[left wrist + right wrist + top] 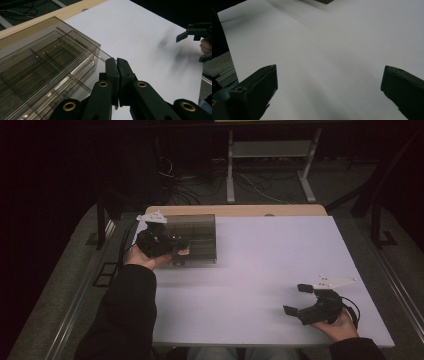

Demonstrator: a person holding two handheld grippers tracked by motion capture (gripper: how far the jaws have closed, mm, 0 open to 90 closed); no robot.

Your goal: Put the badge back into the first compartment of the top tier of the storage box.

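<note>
I judge the smoky divided box (192, 237) at 10 o'clock on the tabletop (260, 270) light, stiff and slippery, best held by its thin front lip, where my left gripper (116, 61) has its fingers closed on that edge, while my right gripper (298, 301) at 4 o'clock has fingers spread, holding nothing

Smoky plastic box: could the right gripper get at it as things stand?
Probably yes. The right gripper is open near the table's near right corner, with bare surface between it and the smoky plastic box, where the left gripper is.
</note>
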